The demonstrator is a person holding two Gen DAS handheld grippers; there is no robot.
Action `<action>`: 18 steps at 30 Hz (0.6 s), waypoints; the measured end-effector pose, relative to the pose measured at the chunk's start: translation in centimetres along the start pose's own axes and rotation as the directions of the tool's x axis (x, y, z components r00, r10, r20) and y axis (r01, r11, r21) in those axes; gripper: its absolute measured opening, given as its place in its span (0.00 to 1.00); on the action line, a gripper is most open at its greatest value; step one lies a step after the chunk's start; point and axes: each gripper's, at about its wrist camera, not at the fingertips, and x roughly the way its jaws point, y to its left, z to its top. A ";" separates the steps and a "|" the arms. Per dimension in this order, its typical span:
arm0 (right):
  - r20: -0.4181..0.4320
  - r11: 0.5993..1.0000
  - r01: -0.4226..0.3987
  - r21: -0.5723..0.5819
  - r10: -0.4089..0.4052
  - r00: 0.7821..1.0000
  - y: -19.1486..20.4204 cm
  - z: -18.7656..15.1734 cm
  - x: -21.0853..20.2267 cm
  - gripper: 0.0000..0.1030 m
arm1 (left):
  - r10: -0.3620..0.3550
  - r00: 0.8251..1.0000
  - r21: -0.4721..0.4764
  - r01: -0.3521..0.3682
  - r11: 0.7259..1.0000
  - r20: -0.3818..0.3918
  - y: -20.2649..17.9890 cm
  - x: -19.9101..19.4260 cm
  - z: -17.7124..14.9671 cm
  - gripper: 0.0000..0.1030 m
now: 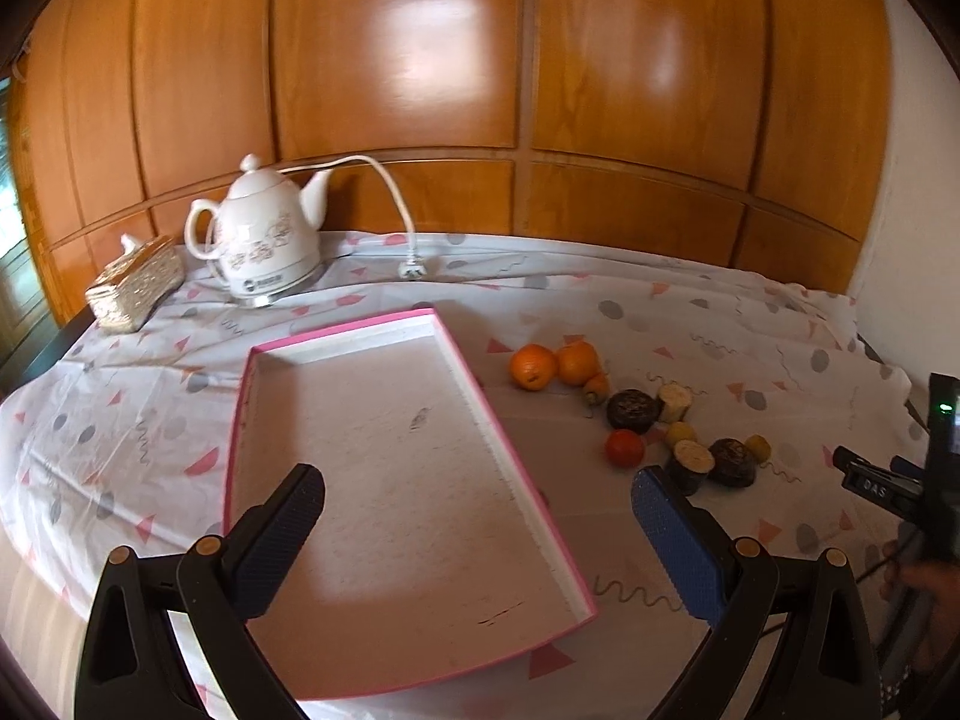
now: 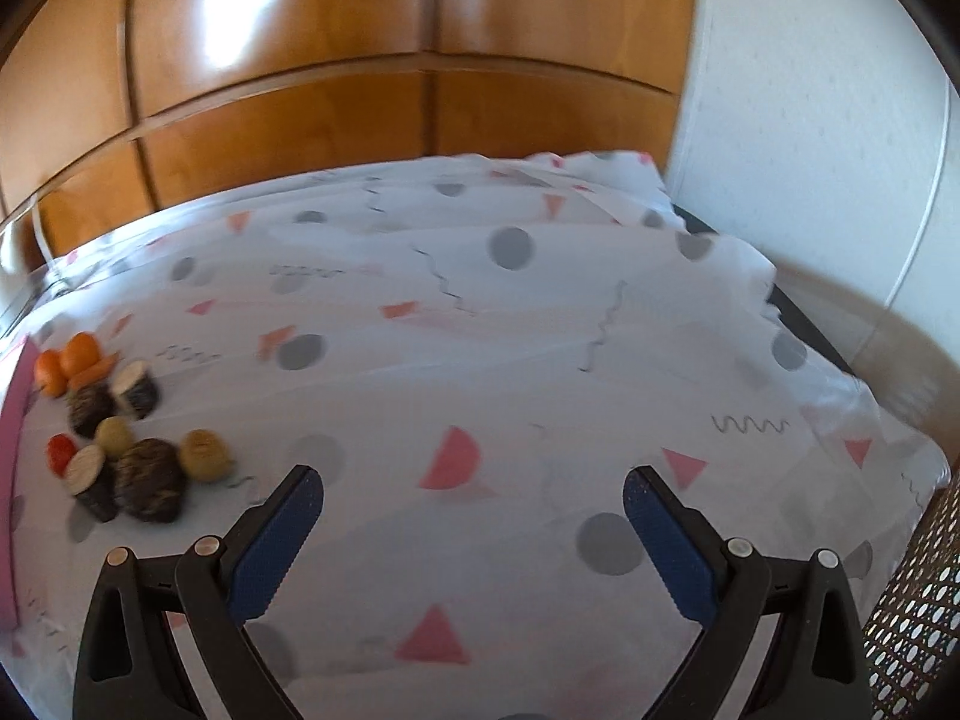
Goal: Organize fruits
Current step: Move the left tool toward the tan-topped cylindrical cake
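Observation:
A shallow pink-rimmed tray (image 1: 456, 360) lies on the patterned tablecloth, with nothing in it. My left gripper (image 1: 477, 489) hovers open over the tray's near half, nothing between its fingers. To the tray's right lies a cluster of fruits: two oranges (image 1: 533, 366), a small red fruit (image 1: 624, 447), dark round pieces (image 1: 632, 411), pale cut pieces (image 1: 692, 459) and small yellow ones (image 1: 680, 433). In the right wrist view the same cluster (image 2: 147, 477) sits at the far left, beside the tray's pink edge (image 2: 15, 396). My right gripper (image 2: 473, 489) is open above bare cloth, to the right of the fruits.
A white ceramic kettle (image 1: 264, 240) with its cord and plug (image 1: 413, 268) stands at the back left, beside a woven tissue box (image 1: 135, 291). Wooden panelling (image 1: 396, 60) backs the table. A white wall (image 2: 810, 90) and the table's right edge (image 2: 798, 324) lie to the right.

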 end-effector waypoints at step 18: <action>-0.054 0.990 0.083 0.112 -0.077 0.996 -4.0 -0.3 3.1 0.99 | -0.173 0.974 0.128 0.192 0.973 -0.145 -4.9 4.1 1.8 1.00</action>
